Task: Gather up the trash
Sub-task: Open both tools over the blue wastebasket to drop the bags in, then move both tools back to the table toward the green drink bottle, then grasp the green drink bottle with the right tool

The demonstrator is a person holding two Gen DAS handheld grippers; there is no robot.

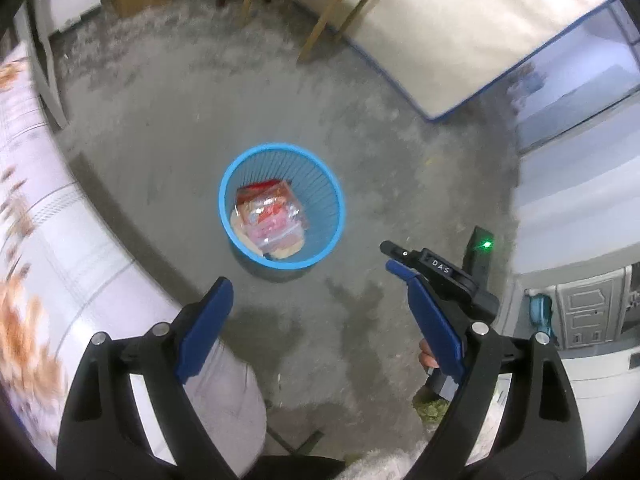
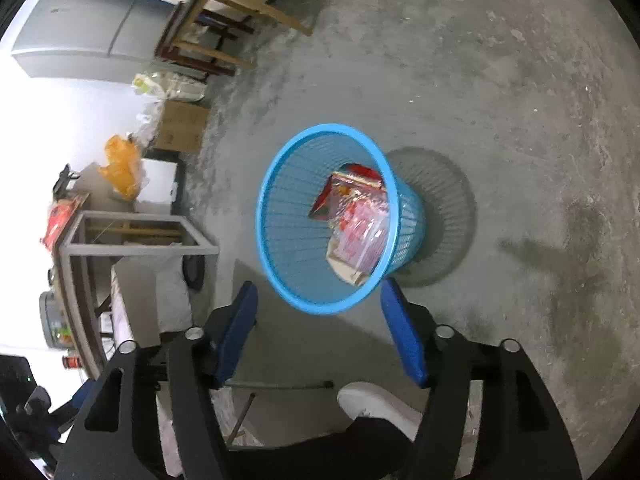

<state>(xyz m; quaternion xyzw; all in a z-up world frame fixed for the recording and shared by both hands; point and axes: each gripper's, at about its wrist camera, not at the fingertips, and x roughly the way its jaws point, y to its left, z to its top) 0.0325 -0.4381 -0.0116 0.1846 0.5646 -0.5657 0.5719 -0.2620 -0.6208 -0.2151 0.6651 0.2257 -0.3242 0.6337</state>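
Observation:
A blue plastic basket [image 1: 224,184] stands on the concrete floor, with red and clear plastic wrappers [image 1: 268,216] lying in it. My left gripper [image 1: 318,282] hangs above and short of the basket, open and empty. The right gripper [image 1: 400,256] shows at the right of the left wrist view, with a hand below it. In the right wrist view the basket [image 2: 264,208] is close and seen from the side and above, with the wrappers [image 2: 356,216] inside. My right gripper [image 2: 319,287] is open over its near rim, and nothing sits between the pads.
A cloth-covered table [image 1: 60,240] runs along the left. Wooden furniture legs [image 1: 320,28] and a white blue-edged mattress [image 1: 460,28] lie beyond. A cardboard box [image 2: 182,126], an orange bag [image 2: 122,168], a grey fridge [image 2: 80,48] and a metal frame [image 2: 140,236] stand left. A white shoe [image 2: 372,400] is below.

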